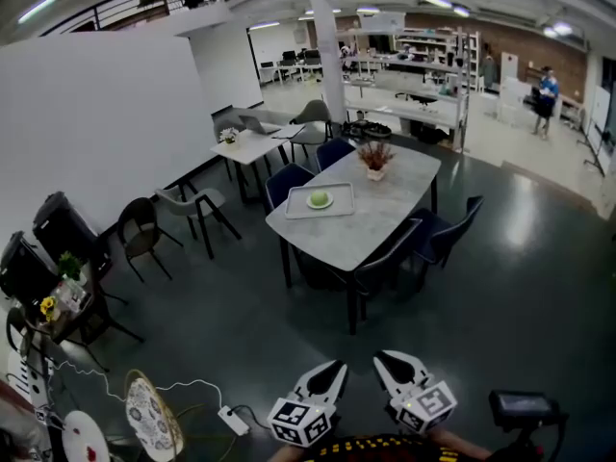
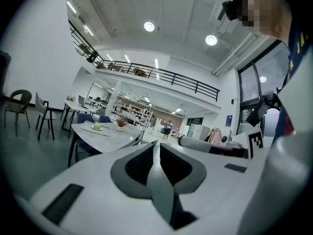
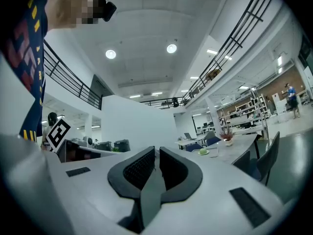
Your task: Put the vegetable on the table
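Left gripper (image 1: 330, 367) and right gripper (image 1: 387, 360) held low, well apart from the grey table (image 1: 395, 205)
They sit side by side at the person's body, tips forward, both clenched on nothing. The green vegetable (image 1: 319, 197) lies in a tray (image 1: 339, 210) on that table, near a potted plant (image 1: 374, 156); chairs (image 1: 446, 231) ring it on a dark glossy floor (image 1: 520, 287)
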A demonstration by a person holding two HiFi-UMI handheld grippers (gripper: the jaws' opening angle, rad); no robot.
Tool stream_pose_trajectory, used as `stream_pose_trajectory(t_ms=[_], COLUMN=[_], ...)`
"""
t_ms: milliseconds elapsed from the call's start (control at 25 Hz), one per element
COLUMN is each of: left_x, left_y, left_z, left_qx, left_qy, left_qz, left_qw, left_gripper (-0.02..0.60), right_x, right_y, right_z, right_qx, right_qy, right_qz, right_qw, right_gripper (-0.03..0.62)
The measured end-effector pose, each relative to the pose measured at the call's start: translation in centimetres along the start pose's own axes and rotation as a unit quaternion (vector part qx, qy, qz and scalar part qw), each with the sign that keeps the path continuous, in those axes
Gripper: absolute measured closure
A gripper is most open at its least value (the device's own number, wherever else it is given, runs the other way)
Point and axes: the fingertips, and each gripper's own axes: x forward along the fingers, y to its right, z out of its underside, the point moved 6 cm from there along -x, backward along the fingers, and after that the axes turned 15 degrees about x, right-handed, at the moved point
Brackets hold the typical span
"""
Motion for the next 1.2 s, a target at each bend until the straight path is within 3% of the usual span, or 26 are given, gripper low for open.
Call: stream_pose_trajectory(t_ms=[360,760,1200], left_x=[0.7,0.6,-0.2], left_y=[-5.8,-17.7,-27.7], left_z=[-1.5,-5.0,-5.1], left_qx=[0.000,0.010,-0.010], left_qy=[0.021,0.041,0.046], left_qz=[-0.004,0.007,-0.002], left_qw=[0.9998,0.9991,0.9989], left_gripper=[0.537,0.537,0.537], right_x=[5.0,16.7,25.4], right_y=[0.4,-1.4,-1.7], right_z=[-0.1,-0.9,-0.5], right_qx=[0.008,-0.002,-0.011], right_qy=[-0.001,0.013,0.007], right_qz=[0.016,0.036,0.069], right_qw=[1.000,0.999,0.998], right_gripper=[0.557,0.557,0.557])
